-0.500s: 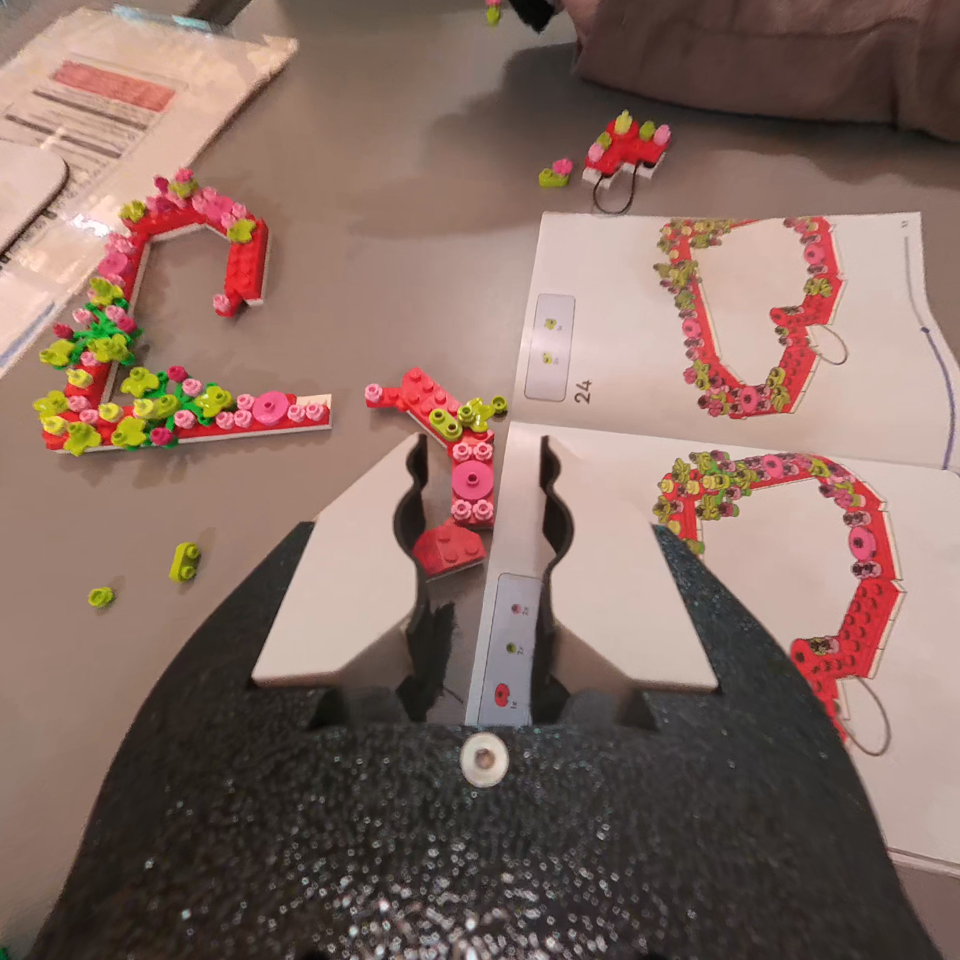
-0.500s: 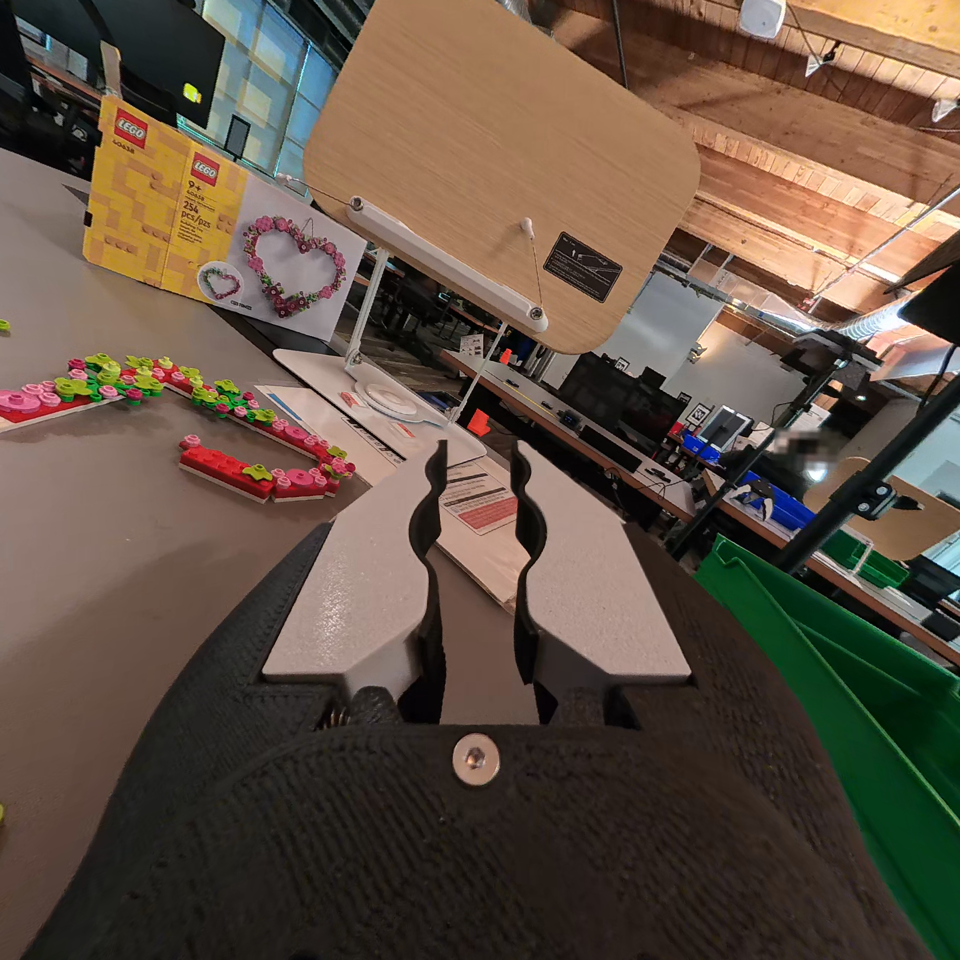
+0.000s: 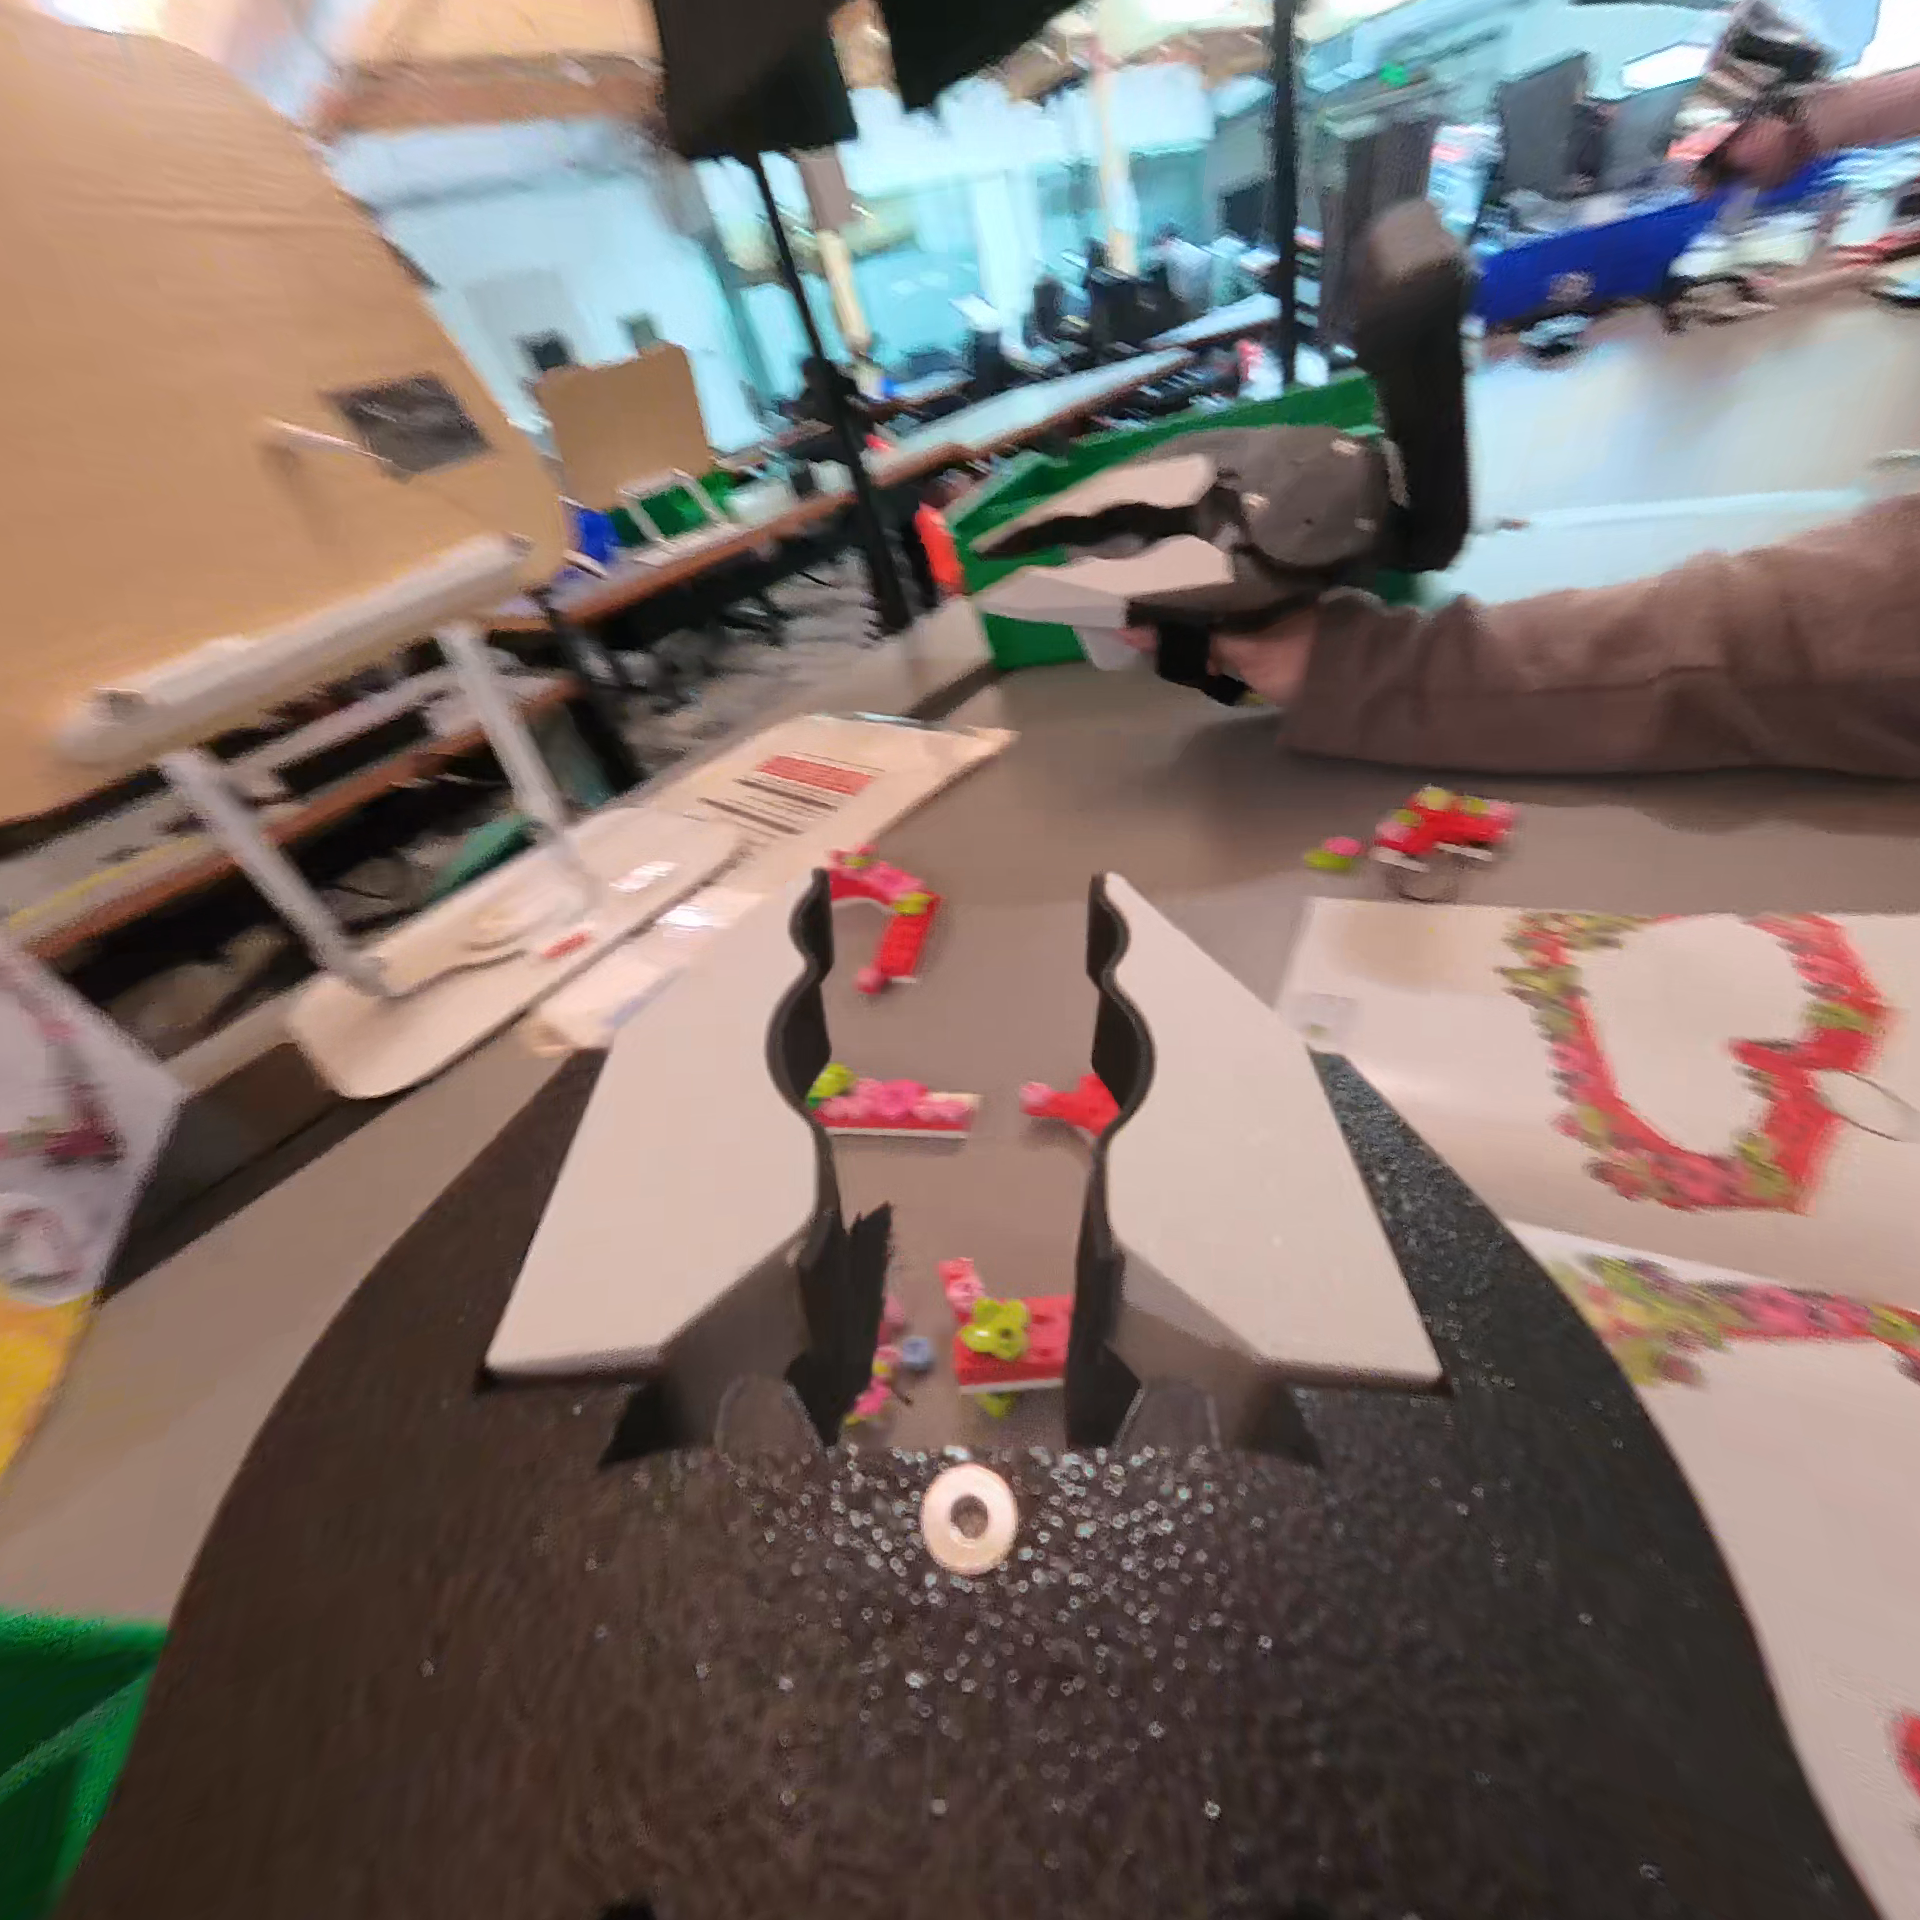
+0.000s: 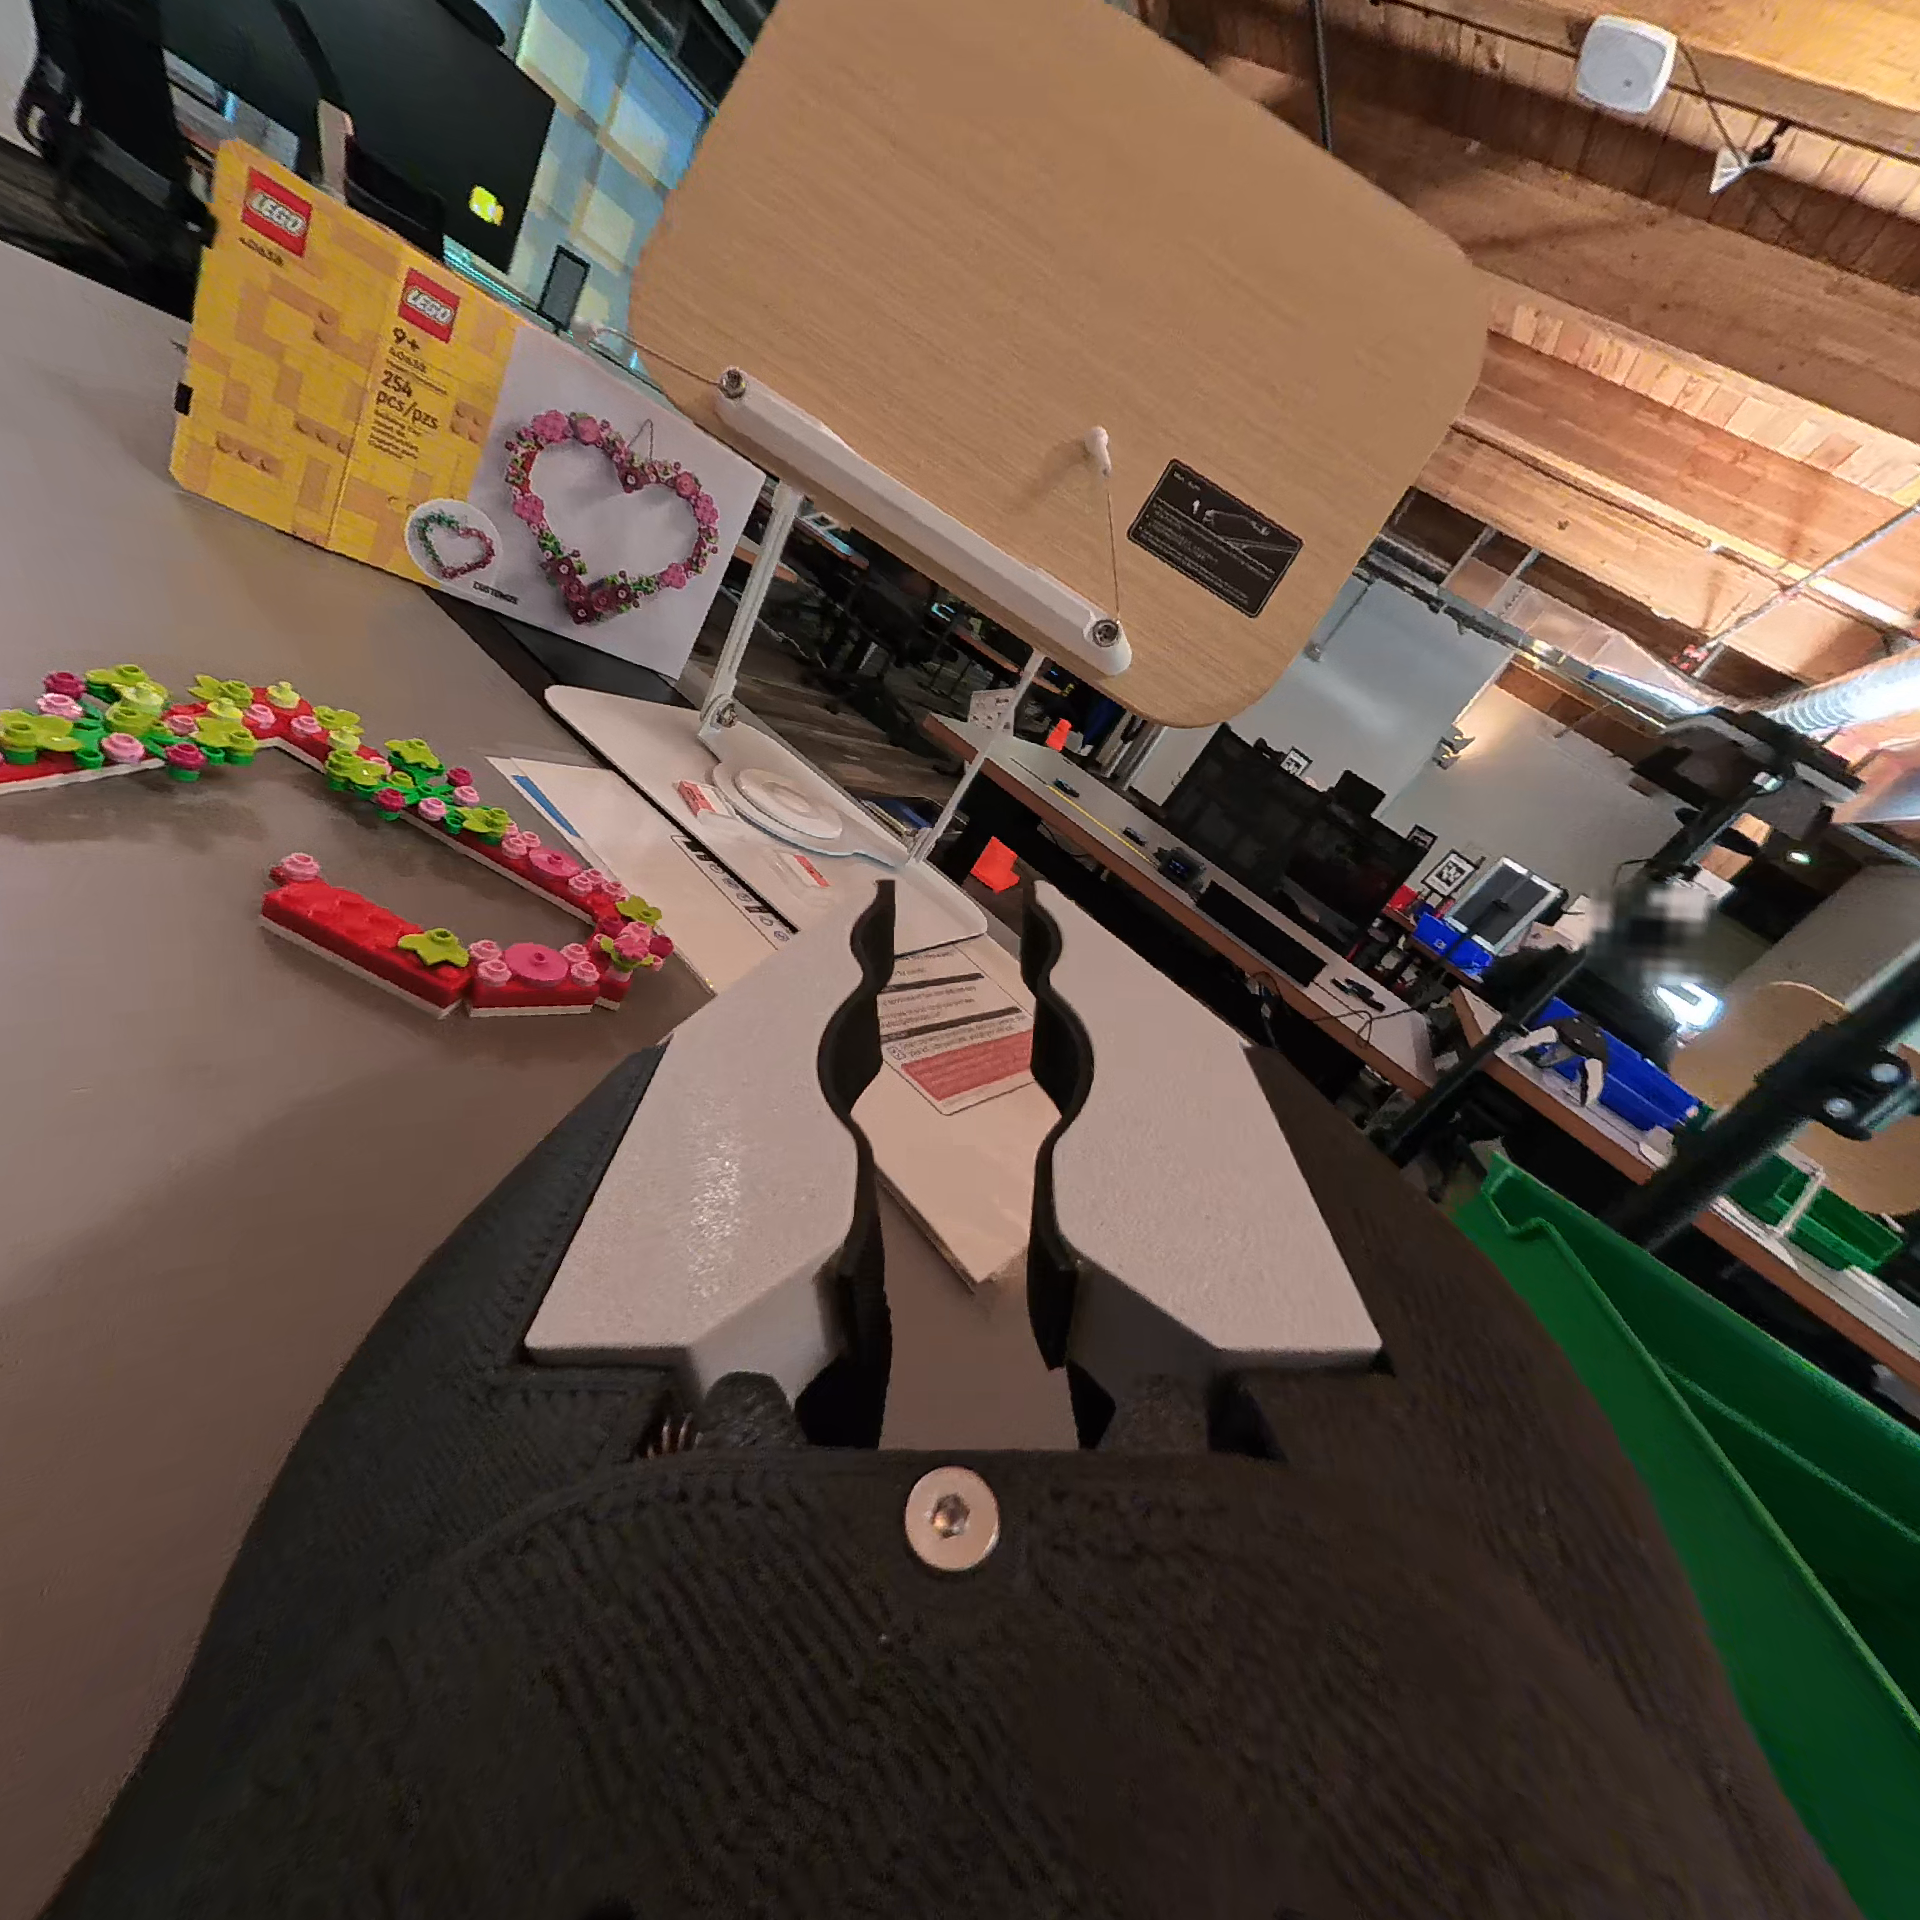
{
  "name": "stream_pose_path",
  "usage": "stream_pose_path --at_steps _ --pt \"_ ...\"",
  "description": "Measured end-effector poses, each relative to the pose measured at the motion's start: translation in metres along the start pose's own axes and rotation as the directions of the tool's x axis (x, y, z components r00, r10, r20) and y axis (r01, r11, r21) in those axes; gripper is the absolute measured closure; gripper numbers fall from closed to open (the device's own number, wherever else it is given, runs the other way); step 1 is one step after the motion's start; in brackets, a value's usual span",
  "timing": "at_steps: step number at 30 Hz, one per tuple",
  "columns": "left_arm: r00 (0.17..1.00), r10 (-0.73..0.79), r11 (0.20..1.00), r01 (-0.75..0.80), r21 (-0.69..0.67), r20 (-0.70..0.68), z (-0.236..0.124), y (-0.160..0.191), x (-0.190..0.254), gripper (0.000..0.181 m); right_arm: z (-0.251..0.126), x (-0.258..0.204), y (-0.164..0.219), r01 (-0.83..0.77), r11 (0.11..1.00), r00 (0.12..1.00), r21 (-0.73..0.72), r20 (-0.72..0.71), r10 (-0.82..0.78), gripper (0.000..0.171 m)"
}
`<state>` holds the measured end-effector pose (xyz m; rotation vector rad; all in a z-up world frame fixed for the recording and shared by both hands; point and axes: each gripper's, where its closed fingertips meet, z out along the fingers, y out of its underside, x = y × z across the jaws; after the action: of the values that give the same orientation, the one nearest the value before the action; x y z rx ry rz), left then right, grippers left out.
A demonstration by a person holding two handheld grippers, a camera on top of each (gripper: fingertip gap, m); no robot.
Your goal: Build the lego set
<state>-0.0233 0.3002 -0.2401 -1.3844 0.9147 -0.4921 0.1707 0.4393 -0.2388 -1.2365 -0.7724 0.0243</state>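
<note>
The left wrist view is blurred by motion. My left gripper (image 3: pixel 961 894) is open and empty, held above the grey table. Between its fingers lie a curved red piece (image 3: pixel 894 935), a red strip with pink flowers (image 3: pixel 899 1107), a small red piece (image 3: pixel 1070 1101) and a red piece with a lime flower (image 3: pixel 1013 1340). The open instruction booklet (image 3: pixel 1403 1091) lies to the right. My right gripper (image 4: pixel 961 904) is open and empty, raised over the table's far edge; it also shows in the left wrist view (image 3: pixel 997 566), held by a hand. The large flowered heart section (image 4: pixel 343 769) lies to its left.
A wooden book stand (image 4: pixel 1039 312) and the yellow set box (image 4: pixel 343 395) stand at the table's back. A plastic bag with papers (image 4: pixel 956 1070) lies under my right gripper. A green bin (image 4: pixel 1714 1455) is at the right. A small red assembly with a loop (image 3: pixel 1439 826) lies near the sleeve. The left gripper's tips are roughly 25 cm from the right gripper's.
My left gripper has tilted up from looking down at the table, pulled back from the red piece, and its jaws have opened wider. The right gripper has barely moved.
</note>
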Motion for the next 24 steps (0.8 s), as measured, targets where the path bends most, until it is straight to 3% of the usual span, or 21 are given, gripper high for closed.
stream_pose_path --at_steps 4,9,16,20,24 --pt "0.955 0.117 0.989 -0.137 0.054 0.271 -0.016 -0.010 -0.037 0.127 0.017 0.002 0.004 0.013 1.000 0.999 0.018 0.040 -0.013 0.149" --pt "0.897 0.196 0.966 -0.245 0.078 0.397 -0.022 -0.024 -0.042 0.131 0.041 -0.005 0.013 0.073 0.997 0.989 0.031 0.125 -0.076 0.149" --pt "0.918 0.257 0.964 -0.266 -0.011 0.301 0.006 -0.015 -0.035 0.131 0.070 -0.010 0.025 0.179 0.982 0.962 0.055 0.198 -0.186 0.149" --pt "0.977 0.155 0.988 -0.152 -0.031 0.147 0.034 -0.012 -0.029 0.133 0.085 -0.010 0.031 0.204 0.977 0.951 0.069 0.223 -0.214 0.149" --pt "0.999 0.027 0.987 -0.034 -0.156 -0.045 0.077 0.005 -0.024 0.125 0.093 -0.014 0.034 0.231 0.969 0.934 0.089 0.260 -0.246 0.149"
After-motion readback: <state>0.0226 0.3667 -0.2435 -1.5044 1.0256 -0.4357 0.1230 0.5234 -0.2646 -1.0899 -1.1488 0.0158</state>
